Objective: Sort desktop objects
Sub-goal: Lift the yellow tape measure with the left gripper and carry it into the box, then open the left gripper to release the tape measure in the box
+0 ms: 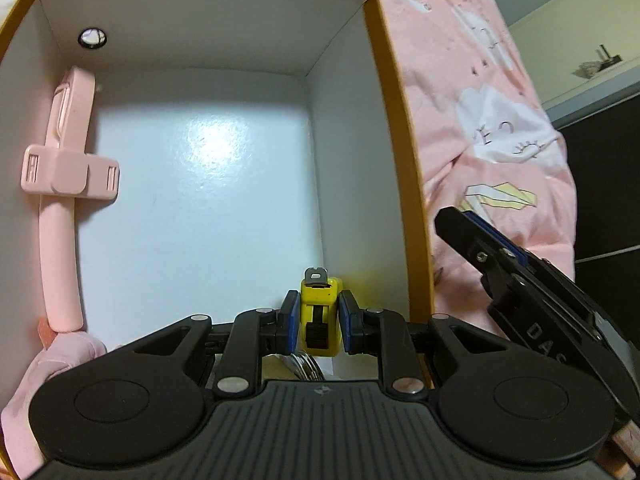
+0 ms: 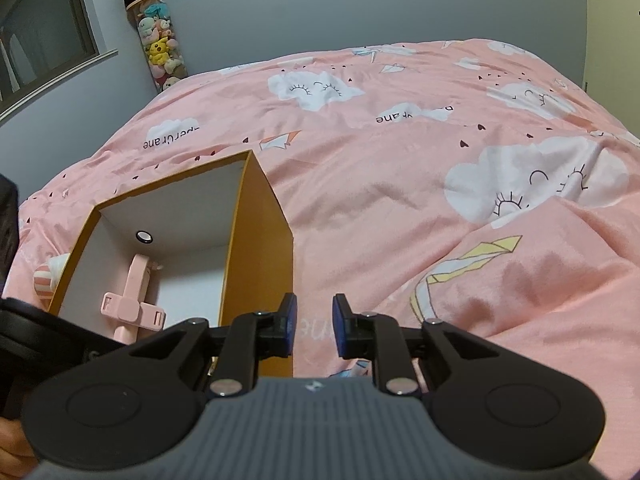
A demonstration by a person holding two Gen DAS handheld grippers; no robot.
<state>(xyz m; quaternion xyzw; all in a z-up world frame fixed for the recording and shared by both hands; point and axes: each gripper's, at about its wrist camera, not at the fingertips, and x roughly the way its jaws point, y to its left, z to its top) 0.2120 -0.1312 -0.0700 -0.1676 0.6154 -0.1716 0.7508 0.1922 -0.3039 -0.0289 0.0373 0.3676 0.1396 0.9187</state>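
My left gripper (image 1: 319,322) is shut on a small yellow tape measure (image 1: 320,304), its blue pads pressing both sides. It hangs inside an open orange box with white inner walls (image 1: 200,52), low at the near right corner. A pink phone-holder stick (image 1: 66,160) lies along the box's left wall. In the right wrist view my right gripper (image 2: 315,322) hovers over the pink bedspread just right of the box's orange wall (image 2: 260,240). Its jaws stand apart with nothing between them. The pink stick (image 2: 134,304) shows inside the box there too.
The box sits on a bed with a pink cloud-print bedspread (image 2: 400,180). A clear round object (image 1: 308,364) shows just under the tape measure. A striped pink item (image 2: 44,280) lies left of the box. A tube of plush toys (image 2: 158,36) stands against the far wall.
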